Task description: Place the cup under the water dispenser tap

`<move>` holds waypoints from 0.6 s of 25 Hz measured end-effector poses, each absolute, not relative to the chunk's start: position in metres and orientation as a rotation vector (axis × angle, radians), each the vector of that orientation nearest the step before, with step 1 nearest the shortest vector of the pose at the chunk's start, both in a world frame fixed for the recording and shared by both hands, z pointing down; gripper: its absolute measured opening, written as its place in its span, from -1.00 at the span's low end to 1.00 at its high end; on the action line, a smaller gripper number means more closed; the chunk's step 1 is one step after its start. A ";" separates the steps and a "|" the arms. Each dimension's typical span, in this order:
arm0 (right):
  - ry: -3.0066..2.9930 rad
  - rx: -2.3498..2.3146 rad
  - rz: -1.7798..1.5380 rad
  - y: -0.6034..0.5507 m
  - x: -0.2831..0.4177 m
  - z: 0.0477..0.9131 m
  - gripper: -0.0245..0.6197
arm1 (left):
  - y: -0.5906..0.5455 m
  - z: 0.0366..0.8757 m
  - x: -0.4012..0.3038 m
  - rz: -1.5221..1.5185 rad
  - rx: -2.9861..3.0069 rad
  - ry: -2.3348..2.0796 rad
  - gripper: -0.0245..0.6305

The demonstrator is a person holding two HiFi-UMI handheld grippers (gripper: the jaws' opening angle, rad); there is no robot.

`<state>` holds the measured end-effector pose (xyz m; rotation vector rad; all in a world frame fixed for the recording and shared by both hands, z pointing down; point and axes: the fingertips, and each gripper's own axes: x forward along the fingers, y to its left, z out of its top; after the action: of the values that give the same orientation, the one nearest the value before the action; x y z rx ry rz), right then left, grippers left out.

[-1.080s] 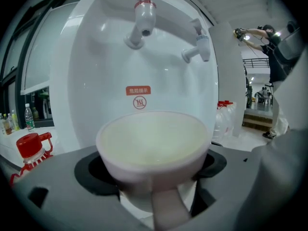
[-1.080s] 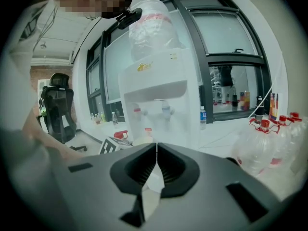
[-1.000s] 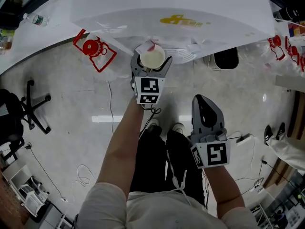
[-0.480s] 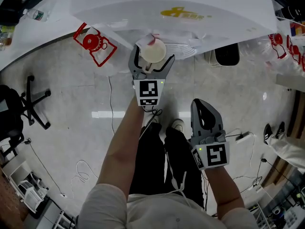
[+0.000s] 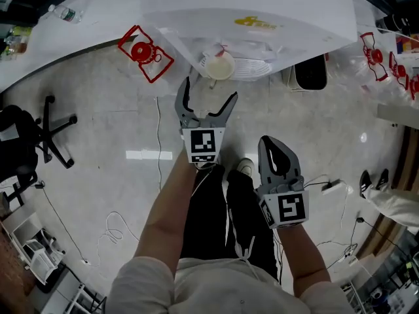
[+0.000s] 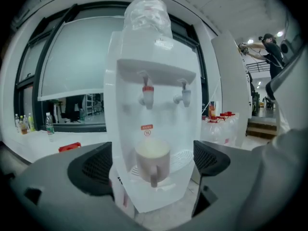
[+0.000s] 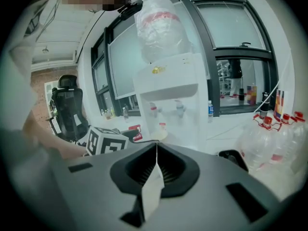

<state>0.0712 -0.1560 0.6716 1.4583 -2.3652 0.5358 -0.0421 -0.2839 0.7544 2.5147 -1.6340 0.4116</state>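
Left gripper [image 5: 209, 98]: its jaws have just been opening and now stand wide, with nothing between them. The pale ceramic cup with a handle [image 5: 218, 65] sits clear ahead of the tips. It rests on the grated drip tray [image 6: 182, 159] of the white bottle-topped water dispenser [image 5: 262, 12], under its red tap [image 6: 147, 94], handle facing the gripper. The left forearm [image 5: 167, 201] reaches straight out, gripper tipped slightly down. Over to the right gripper [image 5: 275, 142]: jaws pressed together, empty, held back near the body, well apart from the cup.
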 end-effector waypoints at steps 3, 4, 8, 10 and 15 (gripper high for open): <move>-2.365 1.459 0.545 -0.150 0.063 0.651 -0.83 | -0.262 0.727 -0.047 0.428 2.495 -1.613 0.65; -2.365 1.456 0.546 -0.148 0.060 0.643 -0.83 | -0.255 0.719 -0.048 0.432 2.485 -1.596 0.65; -2.360 1.456 0.554 -0.143 0.057 0.610 -0.83 | -0.235 0.679 -0.064 0.437 2.377 -1.676 -0.11; -2.352 1.474 0.564 -0.142 0.061 0.593 -0.83 | -0.227 0.659 -0.068 0.445 2.341 -1.712 -0.46; -2.334 1.522 0.517 -0.150 0.076 0.549 -0.83 | -0.210 0.611 -0.068 0.438 2.292 -1.643 -0.76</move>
<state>0.0761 -0.1500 0.5488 1.5224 -2.3336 0.5170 -0.0681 -0.2096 0.6106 2.2920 -1.6431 0.4376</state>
